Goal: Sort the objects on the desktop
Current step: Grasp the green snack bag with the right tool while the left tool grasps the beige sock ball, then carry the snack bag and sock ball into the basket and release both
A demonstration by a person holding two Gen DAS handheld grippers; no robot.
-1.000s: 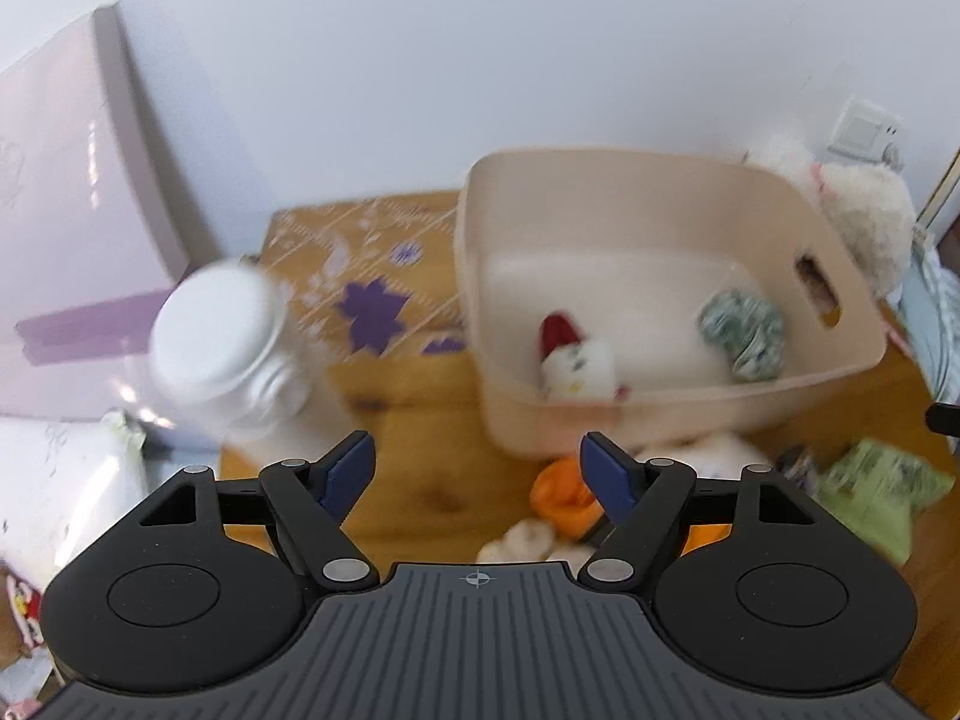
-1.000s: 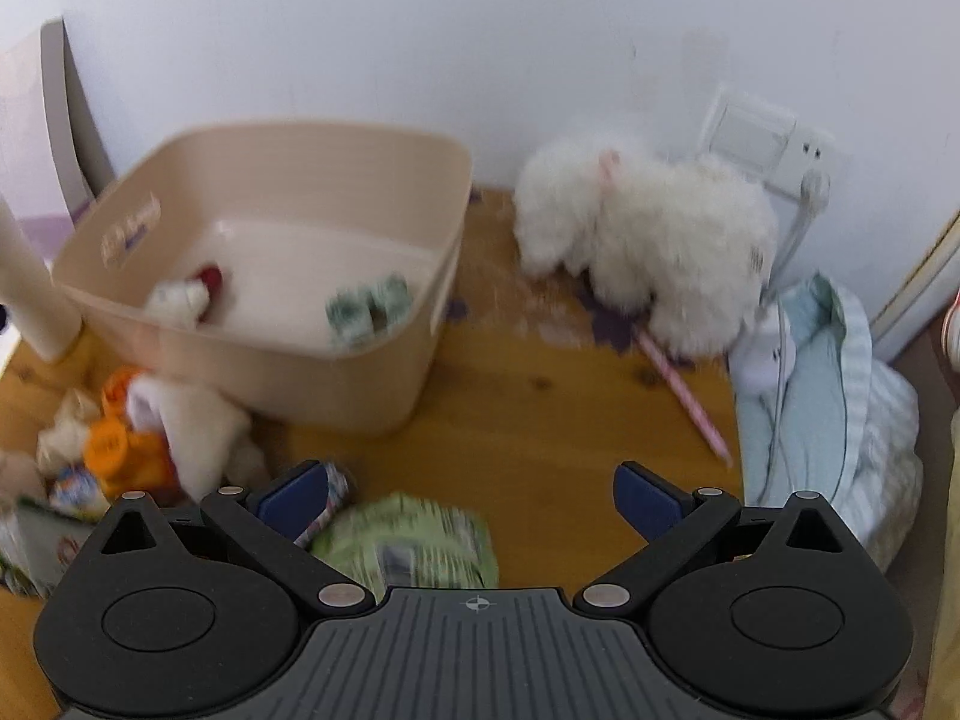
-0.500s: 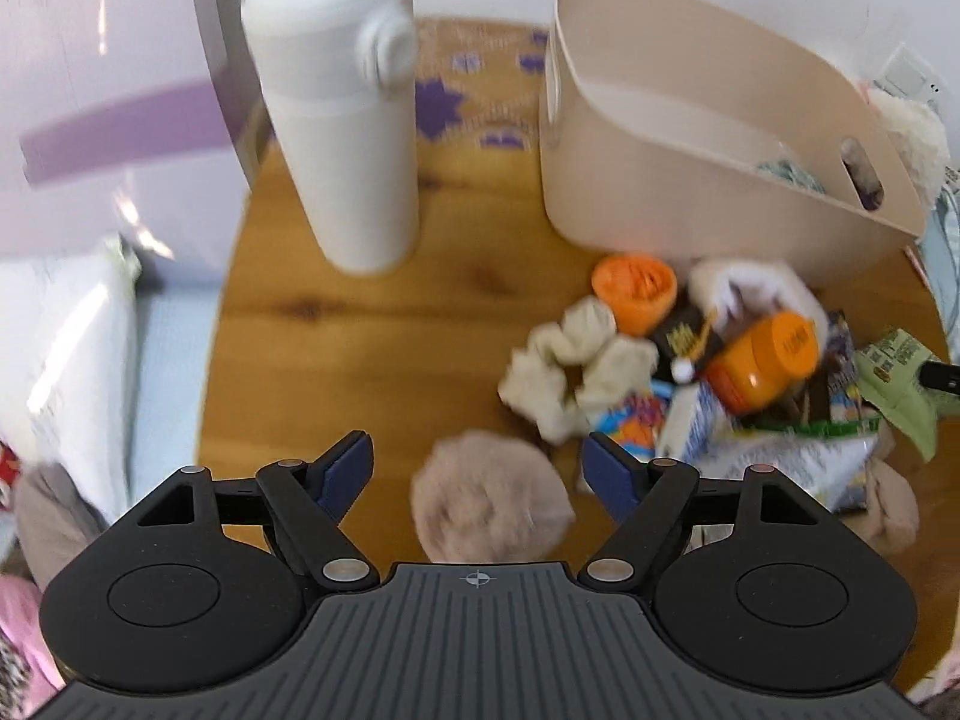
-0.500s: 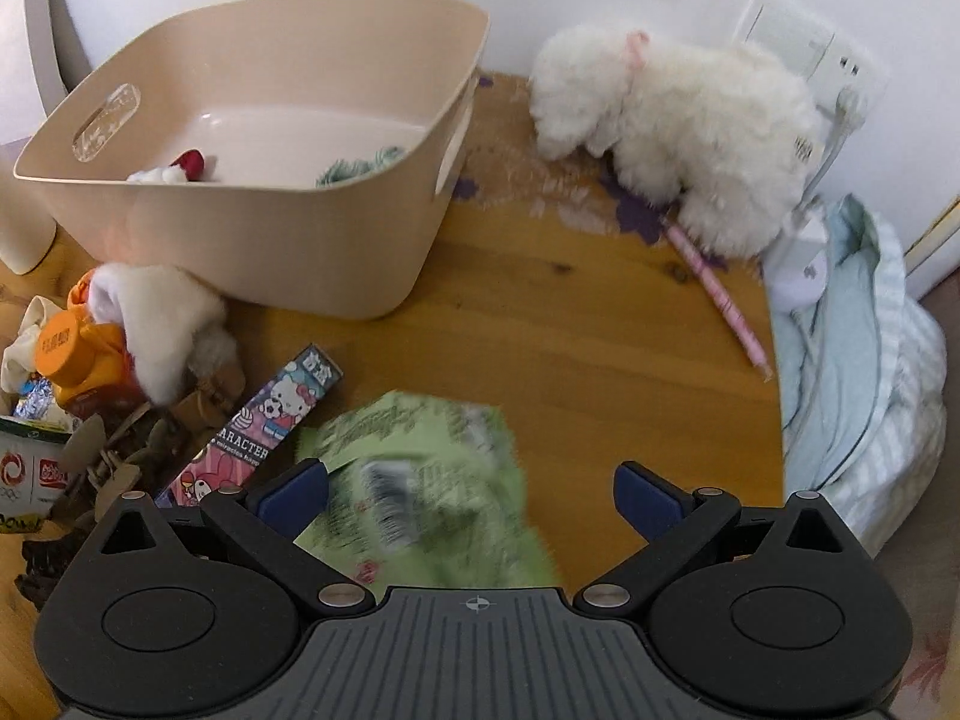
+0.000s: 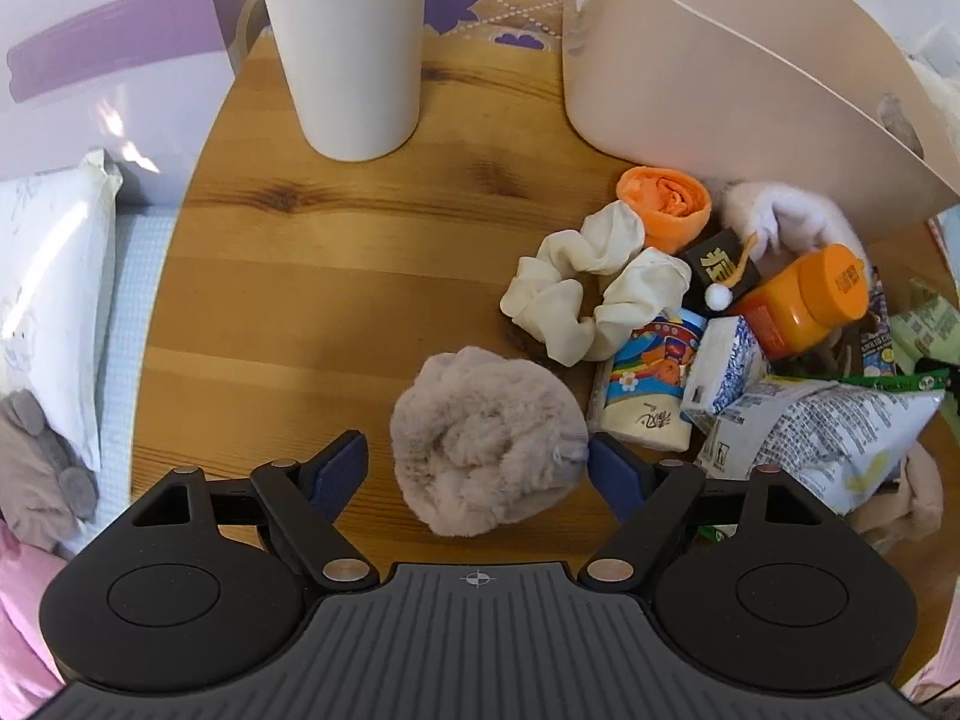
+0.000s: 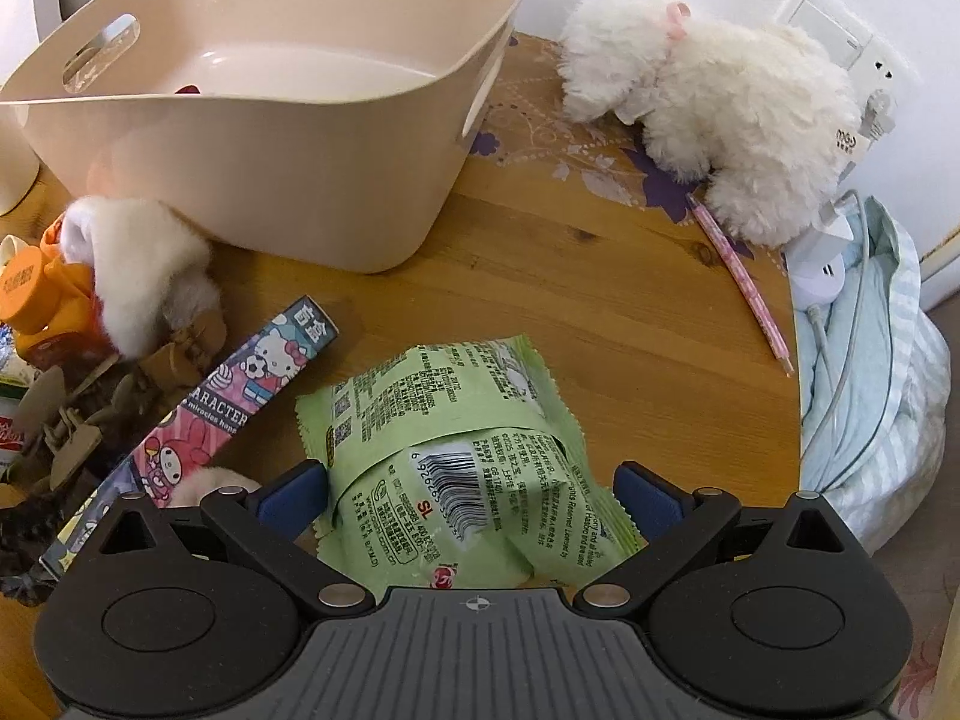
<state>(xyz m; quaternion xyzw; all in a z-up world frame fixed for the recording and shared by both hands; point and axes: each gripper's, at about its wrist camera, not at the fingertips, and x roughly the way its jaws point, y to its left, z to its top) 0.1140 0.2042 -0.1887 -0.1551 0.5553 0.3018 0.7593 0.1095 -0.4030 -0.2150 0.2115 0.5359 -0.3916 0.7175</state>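
Note:
My left gripper (image 5: 477,465) is open, low over the wooden table, with a fluffy beige scrunchie (image 5: 486,441) between its fingers; the right finger touches it. My right gripper (image 6: 471,489) is open around a green snack packet (image 6: 462,450) that lies flat on the table. The beige storage bin (image 6: 288,138) stands at the back, also in the left wrist view (image 5: 720,78). A pile holds a cream scrunchie (image 5: 591,294), an orange roll (image 5: 666,204), an orange-capped bottle (image 5: 804,297), a small cartoon bottle (image 5: 651,384) and a white snack bag (image 5: 822,426).
A tall white tumbler (image 5: 345,42) stands left of the bin. A Hello Kitty box (image 6: 228,408), brown hair clips (image 6: 78,420) and a white furry item (image 6: 144,276) lie left of the packet. A white plush dog (image 6: 726,102), pink pen (image 6: 741,282) and striped cloth (image 6: 870,372) are at right.
Both grippers tilted down and came lower toward the table. The left closed in around the beige scrunchie; the right came down around the green packet.

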